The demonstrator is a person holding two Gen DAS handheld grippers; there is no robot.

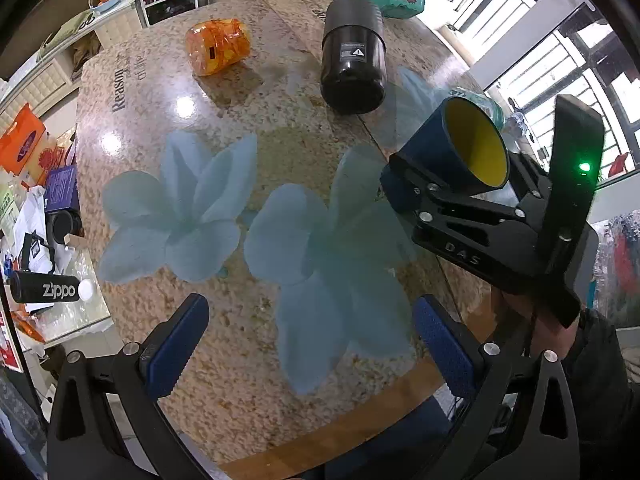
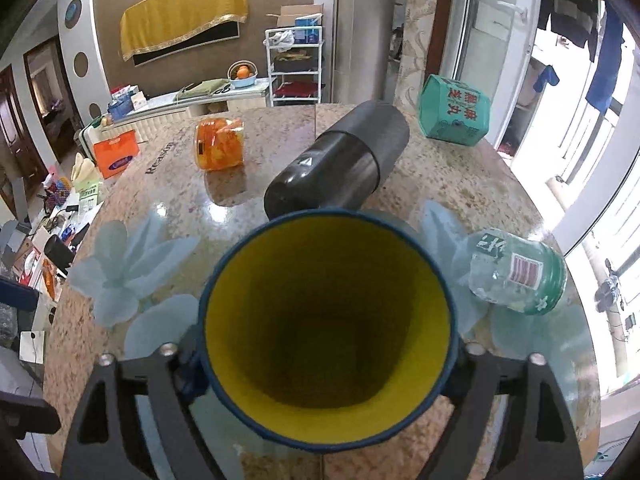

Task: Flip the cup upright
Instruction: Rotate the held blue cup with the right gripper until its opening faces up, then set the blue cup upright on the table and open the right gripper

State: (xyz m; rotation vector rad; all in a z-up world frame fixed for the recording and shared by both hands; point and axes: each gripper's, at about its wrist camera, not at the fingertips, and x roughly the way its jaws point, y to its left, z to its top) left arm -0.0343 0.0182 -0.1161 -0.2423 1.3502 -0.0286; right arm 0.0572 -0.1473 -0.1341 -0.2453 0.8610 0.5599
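1. Speckled stone worktop (image 1: 240,380) is carrying a black canister (image 1: 353,56) and an orange jar (image 1: 217,46), both lying down.
2. Right gripper (image 1: 448,176) is clamping the blue cup (image 1: 460,148) above the worktop, mouth tilted sideways.
3. Left gripper (image 1: 308,344) is hanging wide open, empty.
4. Only the right wrist view is showing a clear bottle (image 2: 516,276) lying beside the cup (image 2: 328,328), whose yellow inside is filling that view.

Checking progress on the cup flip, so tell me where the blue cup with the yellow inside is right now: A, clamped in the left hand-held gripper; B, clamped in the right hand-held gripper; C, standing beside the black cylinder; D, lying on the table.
B: the right hand-held gripper clamps the blue cup with the yellow inside, off the table.
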